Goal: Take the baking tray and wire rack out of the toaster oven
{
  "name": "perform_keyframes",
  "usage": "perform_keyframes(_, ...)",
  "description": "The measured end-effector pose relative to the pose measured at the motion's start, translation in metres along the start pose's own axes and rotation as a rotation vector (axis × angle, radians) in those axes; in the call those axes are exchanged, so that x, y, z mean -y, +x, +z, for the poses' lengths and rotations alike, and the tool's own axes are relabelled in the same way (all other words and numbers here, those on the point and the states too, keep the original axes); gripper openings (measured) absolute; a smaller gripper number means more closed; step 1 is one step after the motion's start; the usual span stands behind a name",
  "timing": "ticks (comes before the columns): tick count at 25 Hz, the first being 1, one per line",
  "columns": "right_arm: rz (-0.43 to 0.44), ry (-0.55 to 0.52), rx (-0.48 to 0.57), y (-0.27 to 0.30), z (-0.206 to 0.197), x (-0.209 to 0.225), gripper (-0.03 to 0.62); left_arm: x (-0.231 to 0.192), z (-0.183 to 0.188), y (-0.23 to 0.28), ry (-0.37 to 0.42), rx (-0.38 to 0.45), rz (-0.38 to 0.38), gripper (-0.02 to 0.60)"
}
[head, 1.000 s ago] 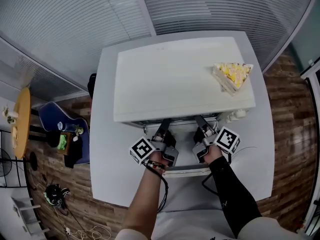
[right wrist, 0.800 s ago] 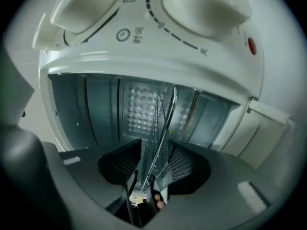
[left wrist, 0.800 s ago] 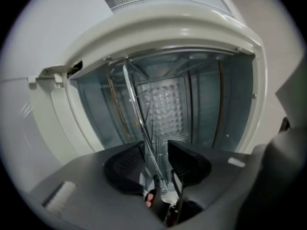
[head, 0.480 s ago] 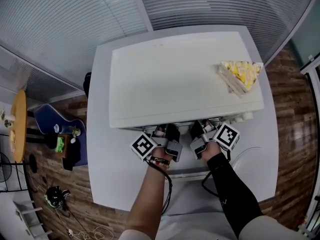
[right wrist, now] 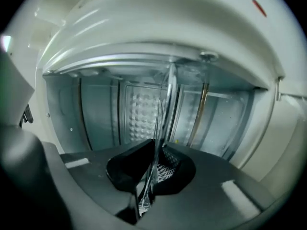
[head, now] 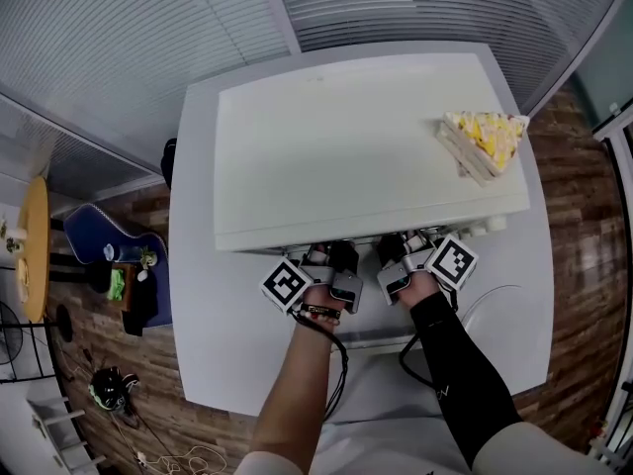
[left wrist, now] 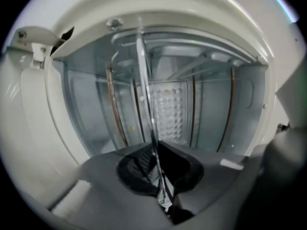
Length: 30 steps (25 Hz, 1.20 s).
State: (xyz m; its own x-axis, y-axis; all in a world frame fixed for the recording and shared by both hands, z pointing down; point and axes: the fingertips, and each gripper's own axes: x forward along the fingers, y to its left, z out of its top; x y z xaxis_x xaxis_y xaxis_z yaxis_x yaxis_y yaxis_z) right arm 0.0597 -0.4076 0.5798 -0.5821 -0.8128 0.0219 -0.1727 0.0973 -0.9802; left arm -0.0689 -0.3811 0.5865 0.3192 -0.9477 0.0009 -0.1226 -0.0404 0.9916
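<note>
The white toaster oven (head: 356,137) stands on a table, seen from above with its front facing me. Both grippers reach level into its mouth. My left gripper (head: 327,256) and right gripper (head: 400,249) are side by side, their tips hidden under the oven's top edge. In the left gripper view the wire rack (left wrist: 146,95) shows edge-on as a thin shiny line, and the left gripper (left wrist: 157,169) pinches its front edge. The right gripper (right wrist: 154,164) likewise clamps the wire rack (right wrist: 165,99). Both pairs of jaws have just been closing. I cannot make out the baking tray.
A slice of yellow-topped cake (head: 482,142) lies on the oven's roof at the right. The lowered oven door (head: 381,341) juts out under my forearms. The white table (head: 198,344) ends close on the left, with wooden floor and clutter below.
Both grippers have pushed forward into the oven mouth, so their fingers are now tucked under its top edge. The cake and oven look shifted only because my head moved.
</note>
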Motion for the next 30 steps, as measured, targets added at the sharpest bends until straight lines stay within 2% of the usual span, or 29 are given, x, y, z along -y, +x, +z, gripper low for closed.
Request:
perform_keyframes(14, 0.004, 0.012, -0.011, -0.012, -0.006, -0.004, 0.005, 0.006, -0.011, -0.015, -0.02, -0.017, -0.017, 0.055)
perform_keyframes(30, -0.006, 0.052, -0.041, -0.06, -0.029, -0.007, 0.005, 0.01, -0.029, -0.042, -0.049, -0.055, -0.028, 0.057)
